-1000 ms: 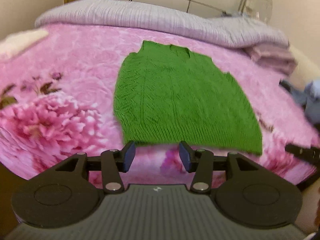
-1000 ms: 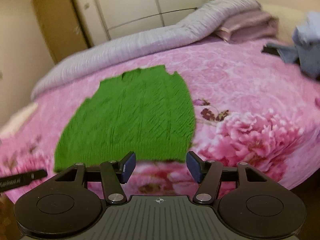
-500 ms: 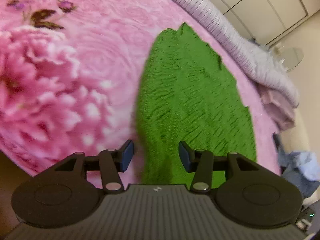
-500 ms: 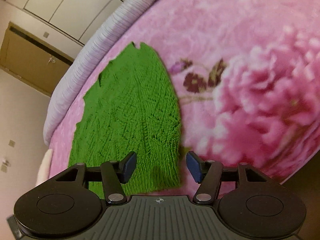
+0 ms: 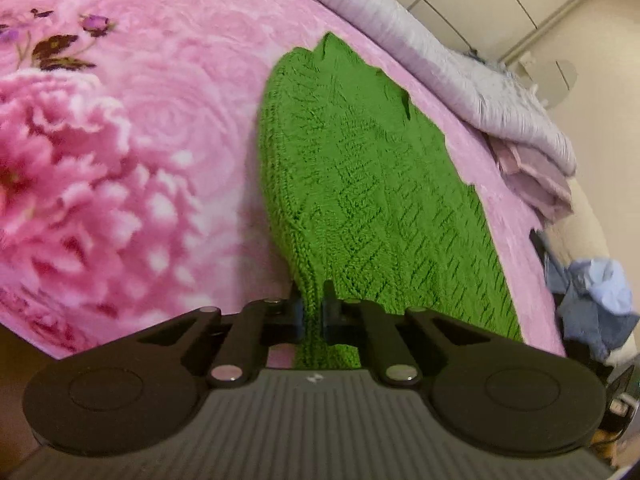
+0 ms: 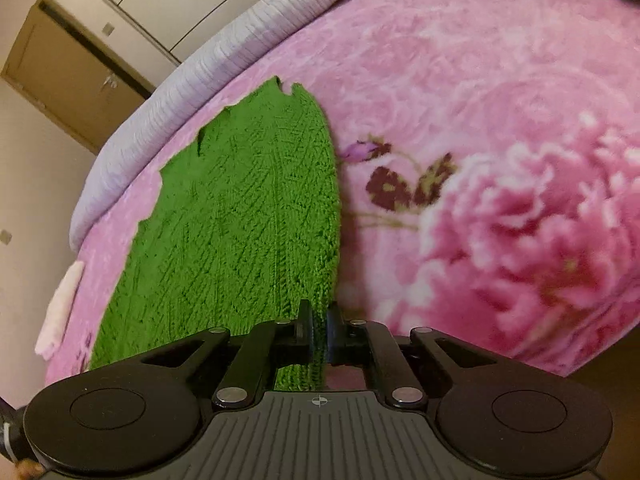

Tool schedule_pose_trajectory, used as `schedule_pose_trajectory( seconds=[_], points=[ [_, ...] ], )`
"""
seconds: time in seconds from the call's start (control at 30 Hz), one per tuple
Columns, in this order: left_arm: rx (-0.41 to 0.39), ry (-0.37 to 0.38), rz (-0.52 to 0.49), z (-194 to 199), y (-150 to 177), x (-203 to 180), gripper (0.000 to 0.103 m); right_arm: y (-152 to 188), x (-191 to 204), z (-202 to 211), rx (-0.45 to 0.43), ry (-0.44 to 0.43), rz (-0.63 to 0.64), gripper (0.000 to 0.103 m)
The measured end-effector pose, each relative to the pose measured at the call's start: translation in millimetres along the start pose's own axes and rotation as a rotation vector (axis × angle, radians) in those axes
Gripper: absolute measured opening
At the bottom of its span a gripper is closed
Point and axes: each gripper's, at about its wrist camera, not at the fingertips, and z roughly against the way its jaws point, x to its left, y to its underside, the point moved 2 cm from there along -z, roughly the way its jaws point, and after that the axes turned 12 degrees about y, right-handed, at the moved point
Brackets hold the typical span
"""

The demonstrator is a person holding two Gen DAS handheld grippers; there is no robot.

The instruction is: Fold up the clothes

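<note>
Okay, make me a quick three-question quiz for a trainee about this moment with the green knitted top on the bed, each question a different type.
1. True or false: both grippers are shut on the green knitted top.
2. Multiple choice: what does the left gripper hold? A) the top's near-left hem corner B) the neckline C) the grey quilt
3. Fill in: the top lies flat on a pink ______ blanket.

Key
1. True: the right gripper also pinches the hem, at the near-right corner.
2. A
3. floral
</note>
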Motion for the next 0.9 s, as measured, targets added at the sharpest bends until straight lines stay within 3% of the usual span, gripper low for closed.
schedule_pose_trajectory(
  seconds=[0.17, 0.27, 0.37, 0.47, 0.57, 0.77, 0.9],
  points=[
    [0.047, -0.069, -0.04, 5, 13, 2, 0.008, 13, -9, -3, 0.053, 0.02, 0.009, 0.005],
    [0.034, -0.118, -0.115, 24, 6, -13, 0.009, 9, -5, 3, 0.062, 0.108, 0.068, 0.01],
    [0.0, -0.173, -0.218, 41, -6, -33, 0.009, -2, 7, 24, -0.04, 0.223, 0.179, 0.013],
    [-0.021, -0.161, -0.28, 36, -18, -48, 0.009, -13, 21, 37, -0.143, 0.193, 0.236, 0.014],
    [0.0, -0.153, -0.318, 12, -23, -55, 0.009, -18, 39, 26, -0.17, 0.129, 0.269, 0.015],
    [0.101, -0.195, -0.291, -33, -18, -35, 0.009, -10, 54, -31, -0.033, 0.163, 0.329, 0.016],
    [0.117, -0.172, -0.32, -33, -38, -37, 0.008, -24, 49, -24, -0.005, 0.132, 0.354, 0.016]
  ],
)
